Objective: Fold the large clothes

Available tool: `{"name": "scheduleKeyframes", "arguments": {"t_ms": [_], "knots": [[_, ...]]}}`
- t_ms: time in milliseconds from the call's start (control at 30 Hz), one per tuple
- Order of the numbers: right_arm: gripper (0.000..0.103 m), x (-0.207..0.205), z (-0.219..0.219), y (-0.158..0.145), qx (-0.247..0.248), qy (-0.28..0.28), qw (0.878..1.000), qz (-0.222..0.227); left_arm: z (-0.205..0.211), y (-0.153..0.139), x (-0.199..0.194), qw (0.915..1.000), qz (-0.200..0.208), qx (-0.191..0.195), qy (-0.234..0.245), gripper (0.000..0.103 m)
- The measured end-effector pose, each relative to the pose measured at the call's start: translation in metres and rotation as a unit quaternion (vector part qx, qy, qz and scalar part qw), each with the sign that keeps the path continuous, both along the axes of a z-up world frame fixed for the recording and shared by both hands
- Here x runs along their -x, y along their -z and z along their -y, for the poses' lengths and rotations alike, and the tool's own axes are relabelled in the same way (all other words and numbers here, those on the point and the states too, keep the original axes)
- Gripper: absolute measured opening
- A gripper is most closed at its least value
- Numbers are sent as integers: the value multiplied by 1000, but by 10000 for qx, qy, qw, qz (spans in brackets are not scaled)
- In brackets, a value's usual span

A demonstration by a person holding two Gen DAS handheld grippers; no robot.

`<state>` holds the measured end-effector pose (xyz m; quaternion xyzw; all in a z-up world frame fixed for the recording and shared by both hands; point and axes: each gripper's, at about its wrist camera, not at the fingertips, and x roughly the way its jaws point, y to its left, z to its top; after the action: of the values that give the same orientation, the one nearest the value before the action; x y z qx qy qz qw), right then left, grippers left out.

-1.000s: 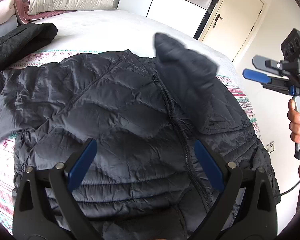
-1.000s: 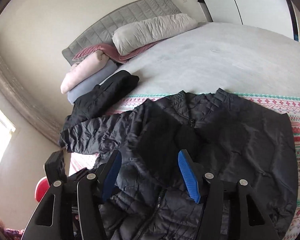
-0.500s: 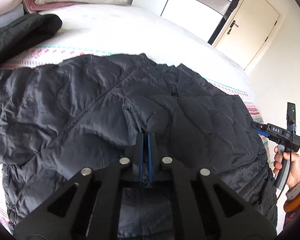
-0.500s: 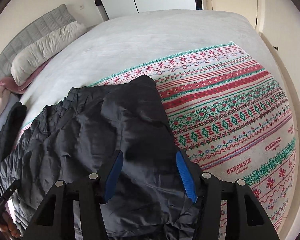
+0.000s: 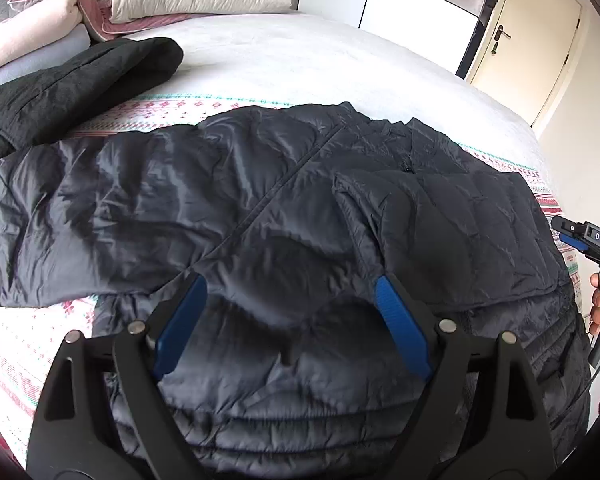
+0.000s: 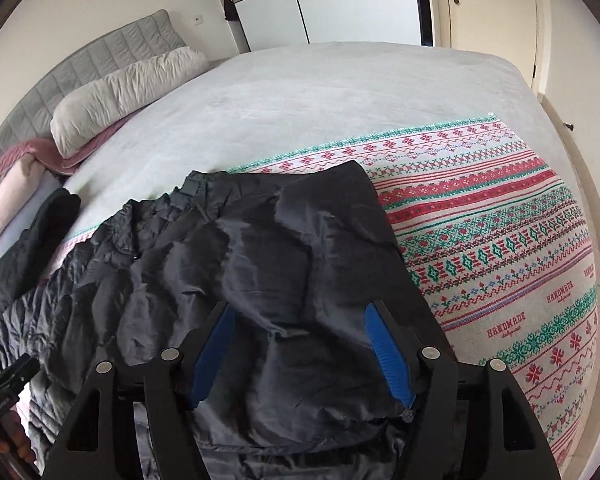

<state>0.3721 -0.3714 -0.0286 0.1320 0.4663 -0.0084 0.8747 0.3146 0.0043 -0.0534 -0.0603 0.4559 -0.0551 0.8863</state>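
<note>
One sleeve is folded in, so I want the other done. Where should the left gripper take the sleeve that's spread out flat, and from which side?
Probably near its cuff end, coming from above with one finger slid under the edge. The sleeve lies flat and thin on the patterned blanket, stretching away from the jacket body; gripping the end lets it swing across whole.

A dark quilted puffer jacket (image 6: 228, 264) lies spread on a patterned knitted blanket (image 6: 500, 240) over the grey bed (image 6: 340, 92), one sleeve folded across its front. The right gripper (image 6: 300, 344) hangs over that sleeve, its jaws opening, blue pads (image 6: 384, 356) astride the fabric. Pillows (image 6: 128, 92) rest against the grey headboard (image 6: 100, 64).
</note>
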Motion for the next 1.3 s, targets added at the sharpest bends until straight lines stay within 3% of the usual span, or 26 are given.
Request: {"name": "scheduleKeyframes", "arguments": {"t_ms": [167, 300, 400, 567, 733, 867, 1000, 1100, 1233, 1267, 1300], "knots": [[80, 15, -35, -22, -80, -316, 9995, -39, -45, -6, 20, 9978, -442, 157, -474, 93], [82, 26, -69, -35, 105, -750, 9971, 12, -95, -5, 36, 9909, -517, 336, -1200, 94], [86, 33, -91, -41, 237, -973, 9950, 22, -137, -1, 46, 9815, -475, 477, -1792, 95], [89, 41, -123, -48, 294, -1248, 9917, -44, -205, 17, 54, 9582, -468, 883, -2681, 95], [89, 46, -143, -54, 290, -1429, 9893, -81, -259, 38, 54, 9411, -53, 1043, -3217, 95], [89, 49, -155, -52, 356, -1532, 9875, -116, -300, 61, 57, 9217, 235, 1290, -3651, 95], [89, 47, -165, -35, 419, -1631, 9854, -266, -318, 67, 60, 9194, 786, 1063, -3704, 94], [89, 44, -171, -20, 422, -1667, 9841, -449, -330, 73, 58, 9159, 1022, 1260, -3671, 82], [89, 42, -176, -6, 382, -1701, 9830, -576, -350, 76, 62, 9037, 1245, 1932, -3613, 19], [89, 41, -177, -4, 387, -1717, 9826, -598, -350, 73, 65, 9023, 1365, 2019, -3555, 8], [89, 41, -177, -2, 391, -1727, 9823, -612, -348, 67, 69, 9022, 1517, 2046, -3481, 8]]}}
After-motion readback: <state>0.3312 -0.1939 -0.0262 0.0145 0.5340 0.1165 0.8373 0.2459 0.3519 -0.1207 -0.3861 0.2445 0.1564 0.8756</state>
